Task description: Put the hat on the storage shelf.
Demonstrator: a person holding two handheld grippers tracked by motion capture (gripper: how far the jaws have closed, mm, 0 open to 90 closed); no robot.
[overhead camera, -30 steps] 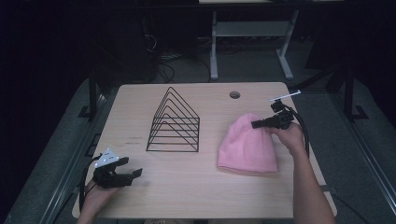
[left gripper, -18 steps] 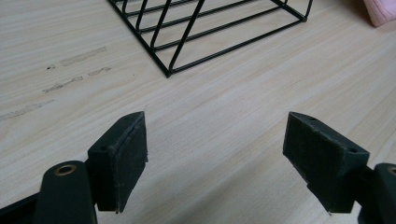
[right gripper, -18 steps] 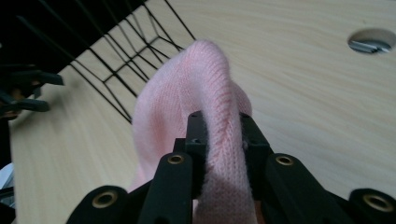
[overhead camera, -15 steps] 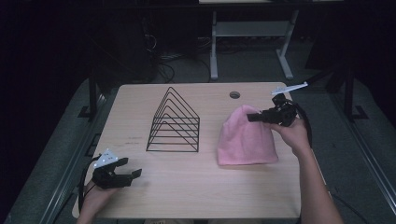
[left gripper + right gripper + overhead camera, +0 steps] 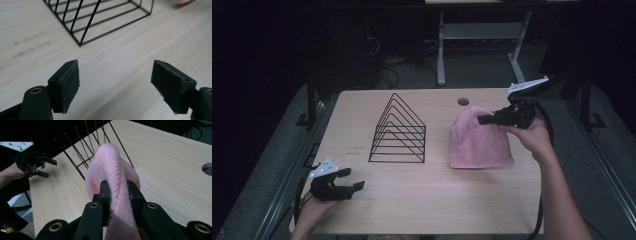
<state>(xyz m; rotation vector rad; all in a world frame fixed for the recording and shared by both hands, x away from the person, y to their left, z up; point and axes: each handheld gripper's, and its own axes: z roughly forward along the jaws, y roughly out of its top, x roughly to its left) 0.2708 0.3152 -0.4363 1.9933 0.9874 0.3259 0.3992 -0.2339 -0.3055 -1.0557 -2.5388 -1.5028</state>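
Observation:
A pink knitted hat (image 5: 477, 140) is lifted by its top at the right of the table, its lower edge still on the wood. My right gripper (image 5: 482, 120) is shut on a fold of the pink hat (image 5: 112, 177), which bulges up between the jaws. My left gripper (image 5: 354, 180) rests near the table's front left corner, open, with bare wood between its pads (image 5: 66, 85). From the right gripper view, the left gripper (image 5: 47, 166) shows far off at the left.
A black wire file rack (image 5: 399, 132) stands at the table's middle; its corner (image 5: 100, 20) lies just ahead of the left gripper. A round cable hole (image 5: 463, 101) sits at the back right. Desk legs and cables lie beyond the table's (image 5: 432, 200) far edge.
My right gripper has risen and drawn back with the pink hat's top, pulling the hat up into a peak. The left gripper has stayed in place.

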